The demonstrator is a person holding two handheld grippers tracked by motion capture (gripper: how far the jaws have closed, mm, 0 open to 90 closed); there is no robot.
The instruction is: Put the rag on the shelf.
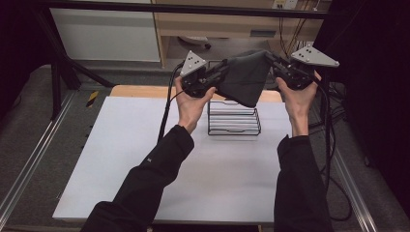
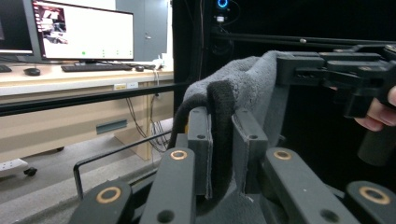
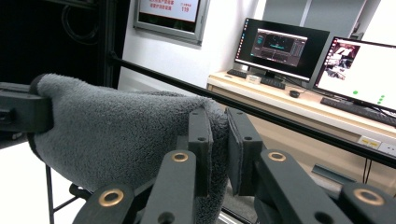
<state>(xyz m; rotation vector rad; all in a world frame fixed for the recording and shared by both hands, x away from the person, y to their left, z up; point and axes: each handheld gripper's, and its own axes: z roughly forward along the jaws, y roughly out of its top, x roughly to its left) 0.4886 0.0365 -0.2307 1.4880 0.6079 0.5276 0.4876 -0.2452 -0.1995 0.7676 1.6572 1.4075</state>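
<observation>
1. The grey cloth [image 1: 244, 77] hangs in the air, stretched between the two grippers. It is soft and fuzzy, and its low corner points down.
2. It hangs over the far edge of the surface [image 1: 121, 159], about in the middle, just above the wire rack [image 1: 234, 119].
3. The left gripper [image 1: 217, 71] holds one top corner of the cloth. In the left gripper view its fingers [image 2: 200, 140] are close together with the dark edge of the cloth pinched between them.
4. The right gripper [image 1: 273, 62] holds the other top corner. In the right gripper view its fingers [image 3: 200, 140] are also close together and squeeze the cloth.
5. The two grippers are held apart at about the same height. I think this is to keep the top edge pulled flat, so the cloth hangs open and does not bunch up.
6. The person's hands come up from the near side, one hand on each gripper, with dark sleeves [image 1: 154, 174] on both arms.
7. The wire rack stands near the far edge of the white surface, right under the cloth. It looks like the cloth is meant to go down onto or over it.
8. The rest of the white surface is bare, so there is room to work.
9. Past the surface are a wooden desk and screens.
</observation>
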